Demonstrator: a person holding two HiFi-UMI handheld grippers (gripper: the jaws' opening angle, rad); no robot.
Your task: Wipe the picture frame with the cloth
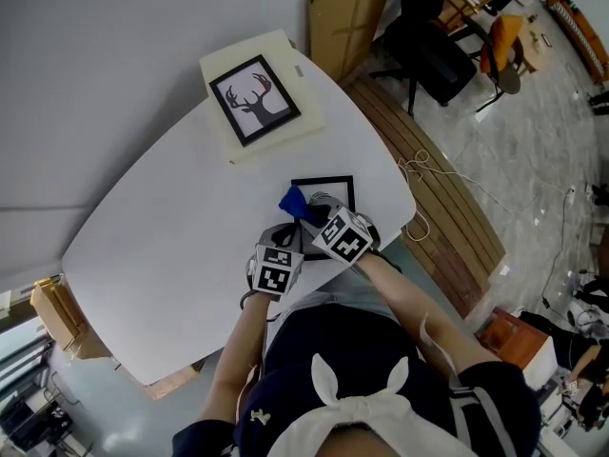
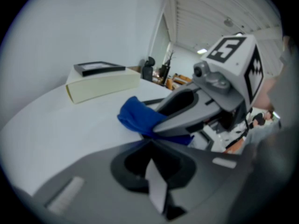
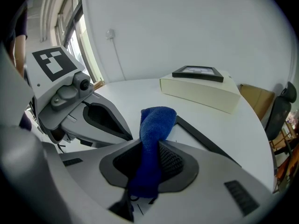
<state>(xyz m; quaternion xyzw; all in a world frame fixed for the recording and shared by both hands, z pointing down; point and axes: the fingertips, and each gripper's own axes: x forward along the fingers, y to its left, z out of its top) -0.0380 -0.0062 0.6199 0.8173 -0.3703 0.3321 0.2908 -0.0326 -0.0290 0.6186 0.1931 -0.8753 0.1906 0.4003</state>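
Observation:
A black picture frame lies flat on the white table, and its dark edge shows in the right gripper view. My right gripper is shut on a blue cloth, which bunches up past the jaw tips over the frame's near-left part. My left gripper sits just left of it, jaws together, with nothing seen between them. Most of the frame's near side is hidden under both grippers.
A second frame with a deer print rests on a cream box at the table's far side. Beyond the right edge are a cardboard sheet, a black office chair and a wooden slatted bench.

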